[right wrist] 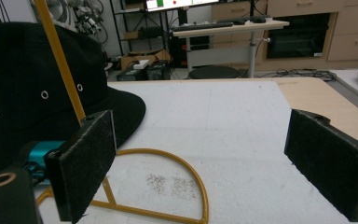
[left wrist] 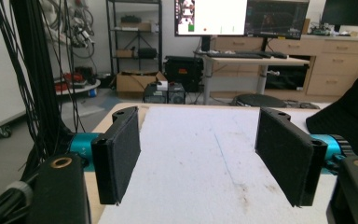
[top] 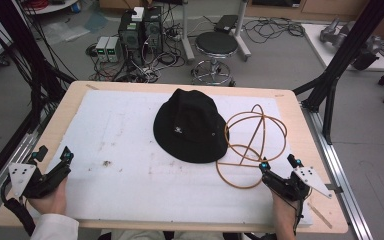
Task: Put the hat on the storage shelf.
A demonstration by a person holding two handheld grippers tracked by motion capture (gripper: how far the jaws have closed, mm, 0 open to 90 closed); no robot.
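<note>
**A:** Where did you have your left gripper (top: 55, 167)?

**B:** At the near left corner of the tabletop (top: 55, 112), over the white foam sheet (top: 130, 145). Its jaws stood wide apart with nothing between them.

**A:** And the hat?

**B:** The black bucket hat (top: 191, 125) lay crown up about the middle, toward the far edge. From your left gripper it was well off, ahead and to the right. The orange wire stand (top: 252, 142) stood just beside it on the right; the brim overlapped its hoops.

**A:** Which hand was nearer?

**B:** Your right gripper (top: 279, 167), I'd judge. It hung released near the near right corner, empty, right at the stand's base ring, the hat ahead to its left.

**A:** Any containers?

**B:** None on the tabletop.
</note>
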